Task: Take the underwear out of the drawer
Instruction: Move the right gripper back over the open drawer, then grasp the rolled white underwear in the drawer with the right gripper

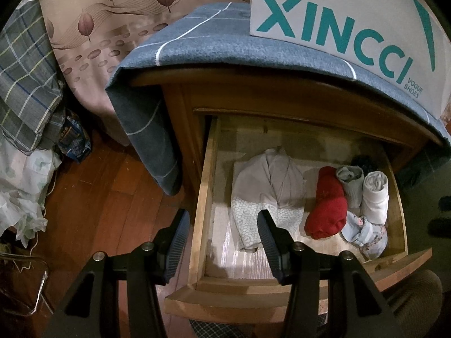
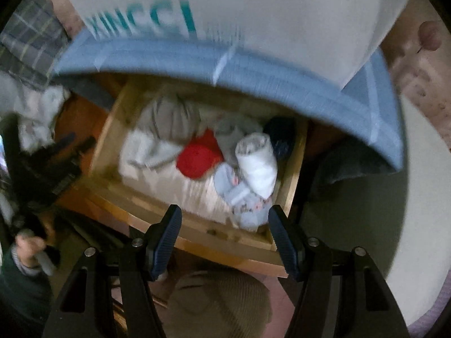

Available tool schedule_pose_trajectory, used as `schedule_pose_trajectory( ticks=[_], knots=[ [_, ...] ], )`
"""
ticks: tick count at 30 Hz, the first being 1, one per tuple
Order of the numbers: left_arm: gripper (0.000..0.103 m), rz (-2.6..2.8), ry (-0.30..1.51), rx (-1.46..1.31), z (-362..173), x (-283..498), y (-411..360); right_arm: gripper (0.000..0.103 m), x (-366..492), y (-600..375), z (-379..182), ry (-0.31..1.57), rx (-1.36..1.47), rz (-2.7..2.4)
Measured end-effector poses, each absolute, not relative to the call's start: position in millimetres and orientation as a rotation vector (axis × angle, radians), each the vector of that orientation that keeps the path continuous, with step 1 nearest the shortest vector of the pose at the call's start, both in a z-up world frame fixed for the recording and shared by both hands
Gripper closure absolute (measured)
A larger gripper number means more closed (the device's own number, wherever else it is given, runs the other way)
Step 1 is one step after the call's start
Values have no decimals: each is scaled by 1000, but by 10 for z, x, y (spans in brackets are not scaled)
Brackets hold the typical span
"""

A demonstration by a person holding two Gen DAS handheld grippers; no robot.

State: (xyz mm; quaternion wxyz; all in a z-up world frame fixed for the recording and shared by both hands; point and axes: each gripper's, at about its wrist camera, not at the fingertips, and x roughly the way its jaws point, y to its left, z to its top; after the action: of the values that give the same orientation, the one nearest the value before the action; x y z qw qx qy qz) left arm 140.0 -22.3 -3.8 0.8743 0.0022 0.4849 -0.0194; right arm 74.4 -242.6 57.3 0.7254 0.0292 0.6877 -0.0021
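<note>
The wooden drawer [image 1: 201,197] of a nightstand stands pulled open. Inside lie a beige folded underwear piece [image 1: 267,188], a red roll [image 1: 327,205], a grey roll [image 1: 351,181], a white roll [image 1: 375,197] and a pale blue patterned piece [image 1: 363,233]. My left gripper [image 1: 222,225] is open and empty, hovering over the drawer's left front corner. The right wrist view is blurred: my right gripper [image 2: 224,222] is open and empty above the drawer's front edge [image 2: 197,233], near the pale blue piece [image 2: 242,197] and the white roll [image 2: 258,163]. The left gripper [image 2: 60,157] also shows there at the left.
A blue-grey cloth [image 1: 214,48] drapes over the nightstand top, with a white XINCCI shoe box [image 1: 338,25] on it. A bed with leaf-patterned sheet [image 1: 112,19] and plaid bedding [image 1: 25,79] stands to the left. Wooden floor [image 1: 112,197] lies below.
</note>
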Motion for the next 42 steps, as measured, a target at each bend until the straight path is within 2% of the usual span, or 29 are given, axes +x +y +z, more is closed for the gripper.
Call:
schedule_pose_trajectory(
  ticks=[5,9,23,35,39,42],
  knots=[
    [51,-44,1012,7,-39,1405,-226,42,812,-2436,153,1587,8,-7],
    [51,-46,1015,0,-44,1406,-223,42,868,-2441,-69,1561,-96,-11],
    [51,-59,1023,-3,-45,1428,-220,44,975,-2400,-492,1465,-378,-14],
    [51,-59,1039,11,-87,1439,-242,45,1133,-2397,-869,1500,-483,5],
    [51,-68,1044,5,-95,1445,-257,54,1193,-2455,-947,1522,-465,13],
    [51,-71,1045,16,-100,1445,-295,56,1205,-2485,-979,1521,-464,22]
  ],
)
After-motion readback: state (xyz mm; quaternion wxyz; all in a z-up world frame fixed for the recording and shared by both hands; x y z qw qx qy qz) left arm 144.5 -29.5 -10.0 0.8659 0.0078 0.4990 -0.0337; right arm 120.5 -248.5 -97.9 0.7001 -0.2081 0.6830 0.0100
